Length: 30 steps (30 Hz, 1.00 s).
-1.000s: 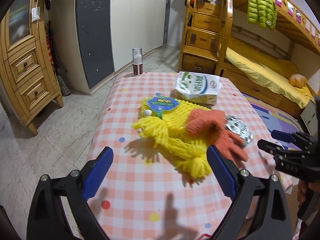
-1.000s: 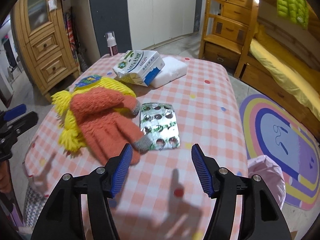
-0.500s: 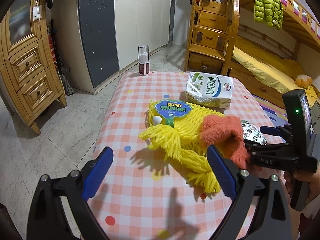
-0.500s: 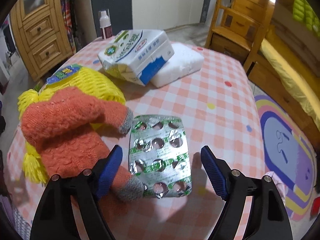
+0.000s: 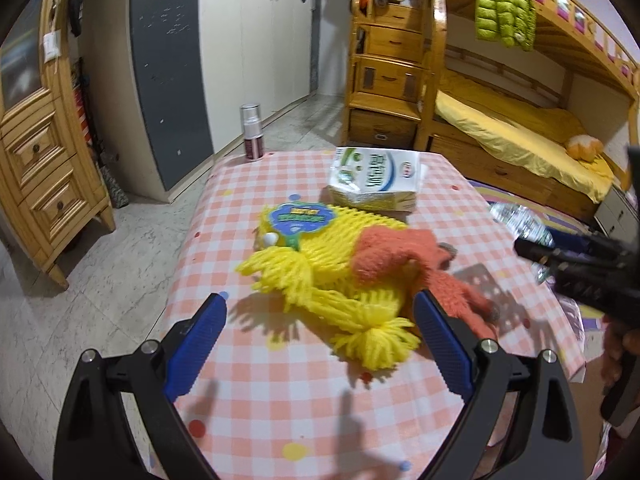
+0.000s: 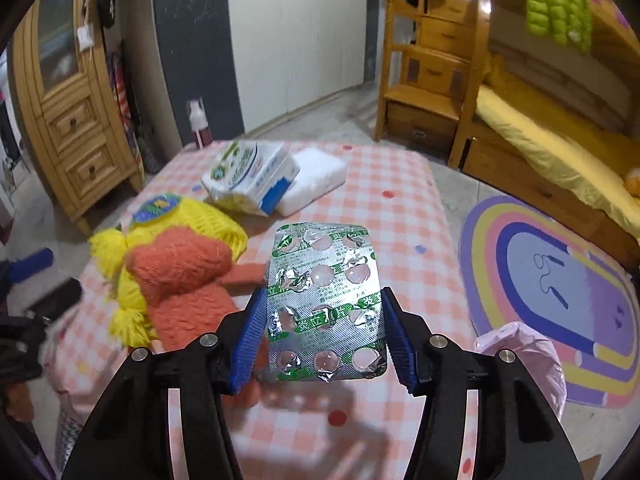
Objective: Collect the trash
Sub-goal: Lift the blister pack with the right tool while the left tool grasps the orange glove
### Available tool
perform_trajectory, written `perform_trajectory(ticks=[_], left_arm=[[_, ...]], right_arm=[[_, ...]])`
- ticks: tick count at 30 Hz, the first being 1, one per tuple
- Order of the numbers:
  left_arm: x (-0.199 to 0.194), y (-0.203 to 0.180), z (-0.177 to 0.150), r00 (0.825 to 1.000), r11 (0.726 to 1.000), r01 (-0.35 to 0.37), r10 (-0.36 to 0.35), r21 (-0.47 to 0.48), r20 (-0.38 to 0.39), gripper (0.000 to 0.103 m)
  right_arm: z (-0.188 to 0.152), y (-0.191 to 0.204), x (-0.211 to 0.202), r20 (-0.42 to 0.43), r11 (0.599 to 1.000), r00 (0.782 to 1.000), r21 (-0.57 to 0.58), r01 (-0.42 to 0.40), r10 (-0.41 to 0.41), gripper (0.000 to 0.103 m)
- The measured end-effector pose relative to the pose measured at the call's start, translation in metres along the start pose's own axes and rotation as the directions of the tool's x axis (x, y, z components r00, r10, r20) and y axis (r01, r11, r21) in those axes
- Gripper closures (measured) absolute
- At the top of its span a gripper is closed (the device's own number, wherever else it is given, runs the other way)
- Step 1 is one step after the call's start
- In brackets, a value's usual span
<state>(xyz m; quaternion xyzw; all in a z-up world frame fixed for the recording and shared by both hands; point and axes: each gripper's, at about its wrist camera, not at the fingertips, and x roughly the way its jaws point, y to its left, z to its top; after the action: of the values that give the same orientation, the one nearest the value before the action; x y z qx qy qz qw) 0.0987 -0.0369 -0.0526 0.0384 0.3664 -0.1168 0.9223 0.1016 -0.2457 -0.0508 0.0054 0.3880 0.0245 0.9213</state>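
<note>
Blister pack of foil, emptied, clamped edge to edge in right gripper whose jaws have just been closing, lifted clear of checked table, left gripper spread wide, empty, over yellow yarn hat, orange glove alongside.

A silver foil blister pack with green print, most of its pill pockets burst open, is raised clear of the pink-and-white checked tablecloth, its flat face upward and its two long edges pinched between blue pads. A crumpled white milk carton with green and blue print lies on its side farther back on the cloth.
</note>
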Motion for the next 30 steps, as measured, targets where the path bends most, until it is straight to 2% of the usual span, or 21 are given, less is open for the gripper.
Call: perform_trajectory(ticks=[6,10,15,18,21,23,24,25,27,30], left_arm=[[0.005,-0.022,0.001,1.0,0.998,0.023,-0.023,0.055,0.004,0.012],[0.018,-0.037,0.009,0.999,0.989,0.041,-0.042,0.139,0.0,0.023],[0.04,-0.054,0.021,0.998,0.965,0.065,-0.059,0.256,-0.031,0.023],[0.051,-0.065,0.022,0.997,0.94,0.065,-0.049,0.336,-0.057,0.024],[0.061,-0.07,0.022,0.996,0.92,0.069,-0.039,0.387,-0.085,0.039],[0.068,-0.073,0.022,0.995,0.908,0.07,-0.033,0.413,-0.096,0.055],[0.07,-0.074,0.021,0.994,0.904,0.073,-0.033,0.421,-0.101,0.073],[0.071,-0.074,0.021,0.993,0.902,0.087,-0.044,0.423,-0.11,0.082],[0.063,-0.072,0.026,0.992,0.912,0.115,-0.081,0.394,-0.102,0.084],[0.031,-0.072,0.041,0.981,0.925,0.191,-0.187,0.328,-0.045,0.084]], right_arm=[[-0.008,-0.006,-0.025,0.037,1.0,0.999,0.006,-0.006,0.005,0.047],[-0.015,-0.011,-0.032,0.042,1.0,0.999,0.022,-0.01,0.009,0.047],[-0.02,-0.024,-0.033,0.038,0.997,0.999,0.077,-0.013,0.01,0.047],[-0.022,-0.033,-0.036,0.043,0.993,0.999,0.116,-0.022,0.017,0.047],[-0.025,-0.037,-0.034,0.035,0.992,0.999,0.122,-0.019,0.015,0.047],[-0.026,-0.04,-0.037,0.038,0.991,0.999,0.133,-0.02,0.015,0.047],[-0.026,-0.041,-0.039,0.043,0.991,0.999,0.136,-0.019,0.013,0.047],[-0.027,-0.043,-0.042,0.047,0.99,0.999,0.137,-0.018,0.011,0.047],[-0.029,-0.045,-0.049,0.06,0.99,0.998,0.142,-0.013,0.004,0.047],[-0.032,-0.051,-0.061,0.081,0.988,0.997,0.154,-0.002,-0.011,0.047]])
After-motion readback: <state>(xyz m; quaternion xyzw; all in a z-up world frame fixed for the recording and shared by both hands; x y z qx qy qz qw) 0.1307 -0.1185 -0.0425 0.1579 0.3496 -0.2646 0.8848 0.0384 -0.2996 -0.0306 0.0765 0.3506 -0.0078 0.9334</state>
